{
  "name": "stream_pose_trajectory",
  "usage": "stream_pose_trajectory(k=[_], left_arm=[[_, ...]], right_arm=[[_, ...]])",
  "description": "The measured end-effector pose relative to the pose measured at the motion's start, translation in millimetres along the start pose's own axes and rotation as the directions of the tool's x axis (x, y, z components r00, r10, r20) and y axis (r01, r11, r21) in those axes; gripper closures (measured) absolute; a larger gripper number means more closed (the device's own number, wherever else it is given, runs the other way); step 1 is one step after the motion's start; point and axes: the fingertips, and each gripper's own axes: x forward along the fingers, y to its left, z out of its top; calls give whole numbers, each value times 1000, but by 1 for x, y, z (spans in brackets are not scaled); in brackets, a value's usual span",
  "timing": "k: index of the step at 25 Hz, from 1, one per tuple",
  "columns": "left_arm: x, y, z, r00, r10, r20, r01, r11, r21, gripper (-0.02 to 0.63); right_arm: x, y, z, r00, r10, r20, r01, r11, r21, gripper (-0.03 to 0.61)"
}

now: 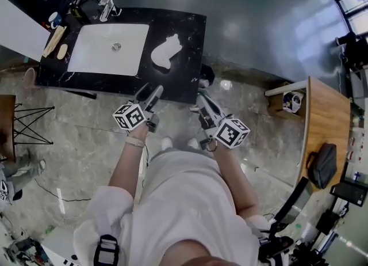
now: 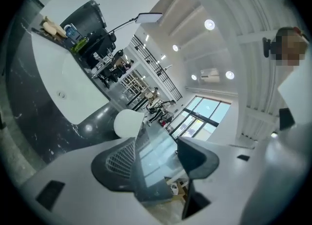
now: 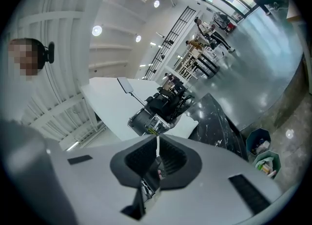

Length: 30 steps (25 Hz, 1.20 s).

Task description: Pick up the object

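Observation:
The object is a white, sock-shaped thing (image 1: 165,52) lying flat on the black marble counter (image 1: 187,34), right of the white sink (image 1: 109,49). Both grippers are held up in front of the counter's near edge, short of the object. My left gripper (image 1: 150,94) is open, and in the left gripper view (image 2: 156,146) nothing lies between its jaws; the white object (image 2: 127,123) shows just beyond the left jaw. My right gripper (image 1: 202,99) is shut with its pads together (image 3: 157,143) and holds nothing. The right gripper view has the object (image 3: 187,127) ahead on the counter.
A faucet (image 1: 107,6) stands behind the sink, with a cup (image 1: 54,18) and wooden items (image 1: 54,40) at the sink's left. A wooden desk (image 1: 325,115) with a black bag (image 1: 322,164) is at the right. A black wire frame (image 1: 29,124) stands on the floor at the left.

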Motion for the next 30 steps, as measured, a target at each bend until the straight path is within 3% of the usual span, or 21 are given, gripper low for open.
stream_pose_trajectory(k=[5,11,20,30], left_arm=[[27,30,20,994,113,-9,-111,989,98,308],[63,59,33,973,225,-51,-209,954,216,236],[111,71,27,964,233,-125,-187,934,303,147],[147,91,25,938,287,-197,-193,900,391,133]], right_arm=[[13,6,10,1000,7,5,-7,1000,-14,558],[9,-2,6,1000,-28,-4,28,999,-19,558],[8,-9,6,999,-52,-5,52,998,-19,558],[8,-21,10,996,-89,3,89,996,-8,558]])
